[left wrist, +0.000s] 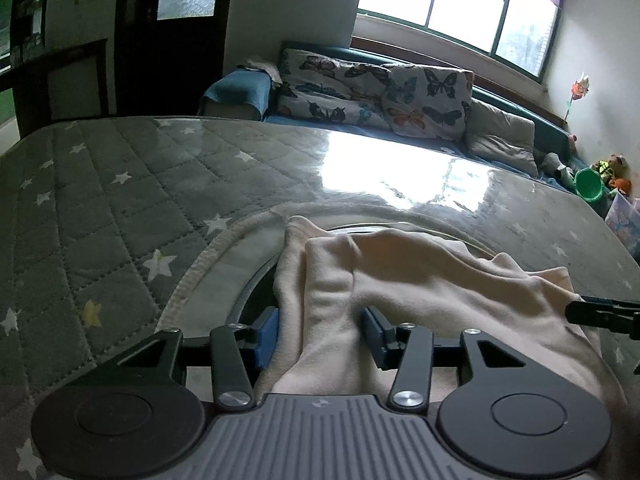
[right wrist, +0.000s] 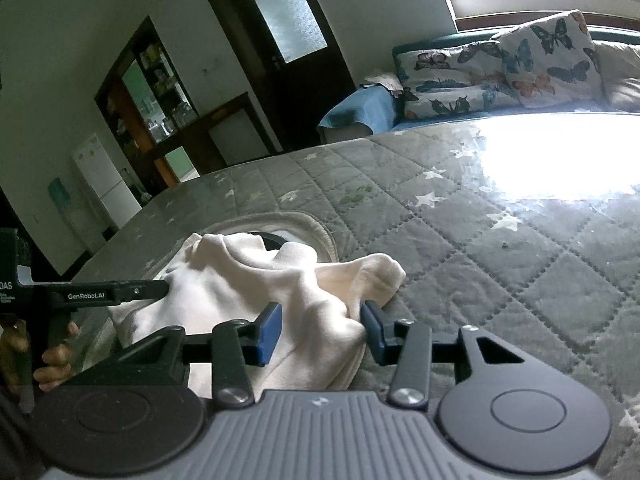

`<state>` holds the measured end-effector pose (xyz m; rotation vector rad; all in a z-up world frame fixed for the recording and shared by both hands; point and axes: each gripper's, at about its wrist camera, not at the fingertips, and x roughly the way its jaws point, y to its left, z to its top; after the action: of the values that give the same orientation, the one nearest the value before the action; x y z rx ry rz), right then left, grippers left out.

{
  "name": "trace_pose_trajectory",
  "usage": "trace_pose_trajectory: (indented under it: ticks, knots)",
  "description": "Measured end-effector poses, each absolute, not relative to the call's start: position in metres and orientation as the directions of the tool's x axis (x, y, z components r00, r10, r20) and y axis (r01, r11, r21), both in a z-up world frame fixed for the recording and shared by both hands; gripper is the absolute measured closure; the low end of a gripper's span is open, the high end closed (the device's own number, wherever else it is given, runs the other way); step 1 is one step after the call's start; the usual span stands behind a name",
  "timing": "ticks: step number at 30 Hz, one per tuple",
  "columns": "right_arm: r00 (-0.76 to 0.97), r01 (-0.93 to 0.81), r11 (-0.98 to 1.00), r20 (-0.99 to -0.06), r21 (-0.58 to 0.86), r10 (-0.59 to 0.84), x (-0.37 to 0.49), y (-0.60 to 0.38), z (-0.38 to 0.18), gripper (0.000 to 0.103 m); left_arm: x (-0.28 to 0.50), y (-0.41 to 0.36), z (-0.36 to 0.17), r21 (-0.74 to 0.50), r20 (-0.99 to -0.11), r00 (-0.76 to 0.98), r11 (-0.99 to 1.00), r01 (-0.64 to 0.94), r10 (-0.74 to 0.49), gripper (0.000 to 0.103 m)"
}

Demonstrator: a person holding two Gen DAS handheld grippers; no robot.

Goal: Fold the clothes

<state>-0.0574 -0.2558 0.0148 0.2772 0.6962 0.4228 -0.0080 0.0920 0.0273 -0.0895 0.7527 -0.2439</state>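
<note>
On top of the grey star-quilted table cover (left wrist: 100,200), a cream garment (left wrist: 400,272) lies bunched near the front edge. Left gripper (left wrist: 320,336): jaws partway closed, blue pads pinching a ridge of the cloth. Right gripper (right wrist: 320,332): same, jaws narrowed on a bunched fold, pads touching fabric both sides. Both point down at a slant. Right view alone shows the person's hand (right wrist: 52,360) w/ fingers round the left gripper's handle; left view shows only the right gripper's tip at the garment's far side.
</note>
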Motion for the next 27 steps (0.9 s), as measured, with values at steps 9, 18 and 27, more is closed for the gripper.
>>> trace_pose_trajectory:
  ticks: [9, 18, 27]
  knots:
    - [0.705, -0.279, 0.881, -0.541, 0.382, 0.458, -0.059, -0.257, 0.020, 0.089, -0.016, 0.070, 0.042, -0.088, -0.631, 0.742, 0.971, 0.222, -0.227, 0.085]
    - [0.733, -0.256, 0.904, -0.541, 0.342, 0.412, -0.061, -0.263, 0.032, 0.090, -0.014, 0.045, 0.060, -0.099, -0.584, 0.763, 0.957, 0.271, -0.277, 0.085]
    - [0.805, -0.120, 0.961, -0.542, 0.250, 0.242, -0.065, -0.290, 0.049, 0.090, 0.002, -0.010, 0.065, -0.119, -0.561, 0.743, 0.924, 0.365, -0.366, 0.085]
